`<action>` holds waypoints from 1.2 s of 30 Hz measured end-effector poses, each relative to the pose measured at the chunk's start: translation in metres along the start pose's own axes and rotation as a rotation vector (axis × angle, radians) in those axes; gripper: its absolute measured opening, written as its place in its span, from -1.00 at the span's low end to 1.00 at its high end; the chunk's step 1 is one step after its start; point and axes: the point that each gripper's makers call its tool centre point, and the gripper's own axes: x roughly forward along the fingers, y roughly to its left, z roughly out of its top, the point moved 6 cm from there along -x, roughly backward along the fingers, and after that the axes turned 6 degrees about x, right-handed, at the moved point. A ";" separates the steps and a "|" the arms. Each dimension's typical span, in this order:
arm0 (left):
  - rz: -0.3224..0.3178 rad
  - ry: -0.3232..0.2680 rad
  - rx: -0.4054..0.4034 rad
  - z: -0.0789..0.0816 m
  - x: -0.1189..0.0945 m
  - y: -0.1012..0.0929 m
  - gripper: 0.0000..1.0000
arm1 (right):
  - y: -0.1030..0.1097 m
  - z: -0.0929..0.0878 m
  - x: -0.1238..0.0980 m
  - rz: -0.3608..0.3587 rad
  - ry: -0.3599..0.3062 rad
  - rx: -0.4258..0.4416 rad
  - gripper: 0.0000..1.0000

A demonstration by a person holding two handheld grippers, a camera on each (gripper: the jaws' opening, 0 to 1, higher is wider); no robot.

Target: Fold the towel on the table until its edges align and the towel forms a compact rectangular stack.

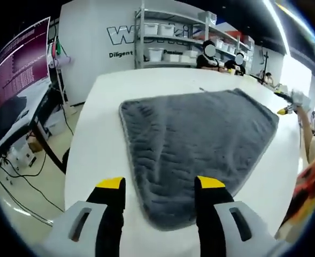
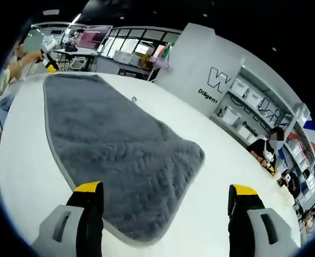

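Left claw [image 1: 160, 187]: 2 yellow-tipped jaws, spread apart, gripping nothing. The jaws straddle the near corner of the towel [image 1: 200, 139] without visible contact; whether they hover over it or rest on it cannot be told.

Right claw [image 2: 165, 194]: 2 yellow-tipped jaws, spread wide, gripping nothing. The left jaw of this view overlaps the towel's [image 2: 120, 150] near edge; the right jaw stands over bare worktop [image 2: 216, 176] beside the towel.

Count: 1 towel, 1 worktop, 2 claws.

Towel: grey, plush, with a stitched wave pattern and a lighter border. It lies spread flat in a single layer on the white worktop [image 1: 93, 139], unfolded. All 4 edges lie on the worktop surface, with bare white margin around the towel. In the right gripper view the long axis runs away from the claw toward the far left corner of the worktop; the near short end is rounded. In the left gripper view a corner of the towel points toward the claw.

Beyond the towel, the other claw [image 1: 288, 107] shows at the far right edge of the worktop, just past the towel's far corner.

Farther behind the towel: a white wall with dark lettering [image 1: 120, 37], shelving with white bins [image 1: 162, 32], and seated people [image 1: 208, 59].
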 end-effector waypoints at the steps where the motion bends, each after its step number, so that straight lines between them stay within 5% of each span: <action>1: -0.006 -0.025 -0.004 0.004 -0.002 -0.003 0.06 | -0.001 0.001 -0.001 0.003 -0.014 0.030 0.93; 8: -0.009 -0.134 -0.008 0.019 -0.007 -0.014 0.32 | -0.014 -0.006 -0.017 -0.024 -0.019 0.182 0.22; 13: 0.036 -0.162 0.056 0.022 -0.006 -0.019 0.49 | -0.013 -0.021 -0.019 -0.015 0.046 0.239 -0.25; 18: 0.087 -0.203 0.095 0.024 -0.007 -0.017 0.88 | -0.016 -0.043 -0.009 -0.018 0.123 0.305 -0.43; 29: 0.082 -0.177 0.109 0.008 0.007 -0.015 0.99 | -0.014 -0.064 0.009 0.019 0.203 0.367 -0.58; 36: 0.093 -0.181 0.100 0.004 0.010 -0.010 0.99 | -0.010 -0.068 0.012 0.034 0.230 0.400 -0.90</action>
